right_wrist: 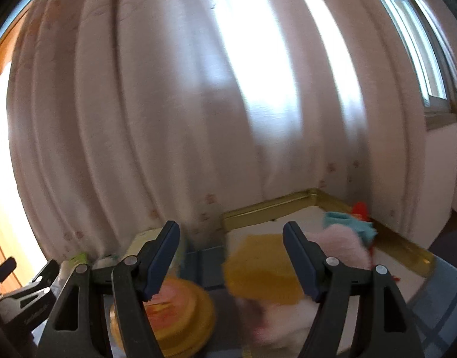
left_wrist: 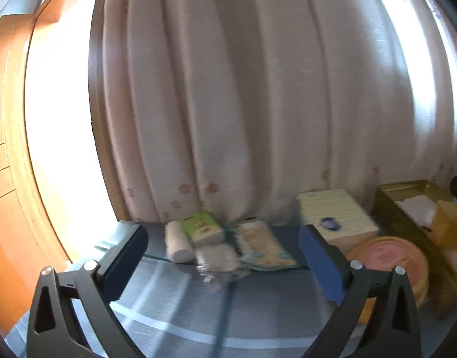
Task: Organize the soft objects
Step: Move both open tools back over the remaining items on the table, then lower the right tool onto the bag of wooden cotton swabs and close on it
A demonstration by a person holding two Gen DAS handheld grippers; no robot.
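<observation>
My left gripper [left_wrist: 224, 252] is open and empty above a grey-blue table. Ahead of it lie a white bandage roll [left_wrist: 177, 244], a green-and-white pack [left_wrist: 202, 228], a clear-wrapped gauze pack [left_wrist: 218, 261] and a flat printed pouch [left_wrist: 262, 246]. My right gripper [right_wrist: 231, 256] is open and empty over a gold tin box [right_wrist: 276, 205]. The box holds a yellow soft thing [right_wrist: 258, 268], a pink fluffy thing [right_wrist: 341, 241] and a teal cloth [right_wrist: 347, 223]. The box also shows at the right of the left wrist view [left_wrist: 407, 208].
A round yellow tin with a pink lid [left_wrist: 389, 259] stands beside the gold box, also in the right wrist view [right_wrist: 180, 307]. A pale striped tissue box [left_wrist: 332, 214] stands behind it. A pale curtain [left_wrist: 243, 89] hangs behind the table. A wooden door frame [left_wrist: 7, 179] is left.
</observation>
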